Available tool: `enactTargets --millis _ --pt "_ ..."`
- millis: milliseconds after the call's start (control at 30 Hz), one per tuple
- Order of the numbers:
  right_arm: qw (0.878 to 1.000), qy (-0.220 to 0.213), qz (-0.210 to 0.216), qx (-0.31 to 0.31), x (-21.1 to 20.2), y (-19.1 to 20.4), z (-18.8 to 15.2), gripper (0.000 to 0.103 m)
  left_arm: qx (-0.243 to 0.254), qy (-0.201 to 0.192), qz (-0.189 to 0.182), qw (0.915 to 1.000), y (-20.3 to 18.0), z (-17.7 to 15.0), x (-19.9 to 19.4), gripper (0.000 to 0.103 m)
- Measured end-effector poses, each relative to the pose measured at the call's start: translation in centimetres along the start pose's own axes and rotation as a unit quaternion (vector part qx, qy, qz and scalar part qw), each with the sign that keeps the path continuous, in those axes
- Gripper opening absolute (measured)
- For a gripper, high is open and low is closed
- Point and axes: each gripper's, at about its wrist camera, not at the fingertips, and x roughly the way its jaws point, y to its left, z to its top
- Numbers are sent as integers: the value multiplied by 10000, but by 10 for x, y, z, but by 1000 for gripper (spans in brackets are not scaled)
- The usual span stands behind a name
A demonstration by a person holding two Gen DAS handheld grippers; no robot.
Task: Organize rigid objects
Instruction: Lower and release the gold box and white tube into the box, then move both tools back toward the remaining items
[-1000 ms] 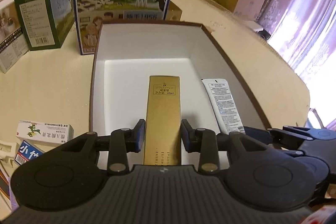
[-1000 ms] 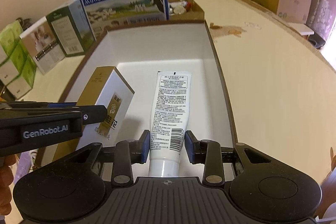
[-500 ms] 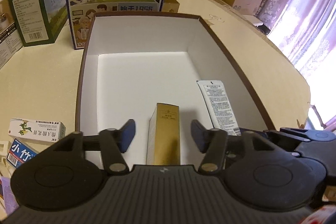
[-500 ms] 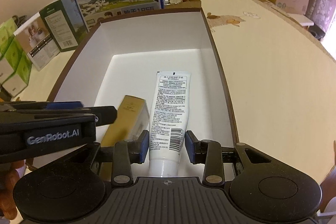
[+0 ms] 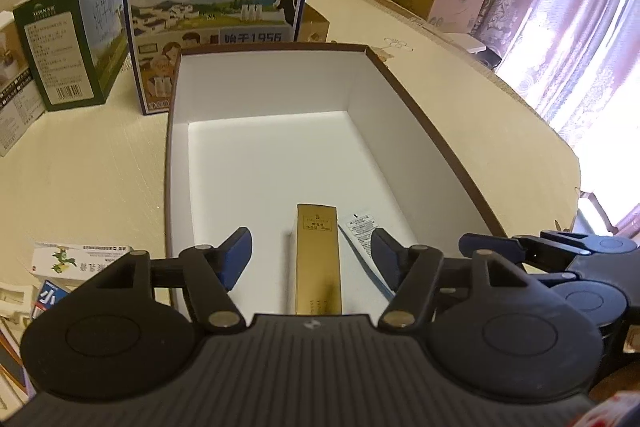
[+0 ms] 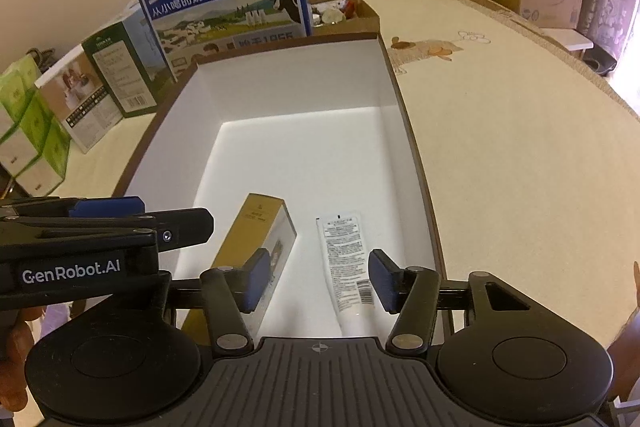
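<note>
One gold carton and one tube lie in the tray, both claws just spread, gripping nothing.

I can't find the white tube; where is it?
In the right wrist view, the white tube lies in the open box, near corner, right of the gold carton.

My left hand-held gripper no longer clamps the gold carton; its jaws have just been opening and stand clear on both sides. The carton, lifted and tilted a second ago, now lies flat on the floor of the white box. My right hand-held gripper has just been opening too, freeing the white tube, which lies beside the carton.
</note>
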Motion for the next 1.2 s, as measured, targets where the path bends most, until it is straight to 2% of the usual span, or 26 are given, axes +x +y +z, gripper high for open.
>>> enactTargets --millis 300,367,633,833,1200 --pt "9999 -133 51 47 -19 11 -4 55 131 -303 95 9994 10 -3 -36 68" --pt "9998 -202 49 46 -26 16 -4 55 175 -415 131 9989 15 -4 -48 72" --pt "9987 -404 286 -74 -52 53 -13 58 249 -835 332 9956 44 -25 -103 78" --pt "9975 -400 541 -201 -63 82 -26 59 215 -935 711 9928 67 -50 -141 83" --pt "9939 -332 934 -474 -78 130 -54 60 -193 -857 933 9918 104 -93 -193 83"
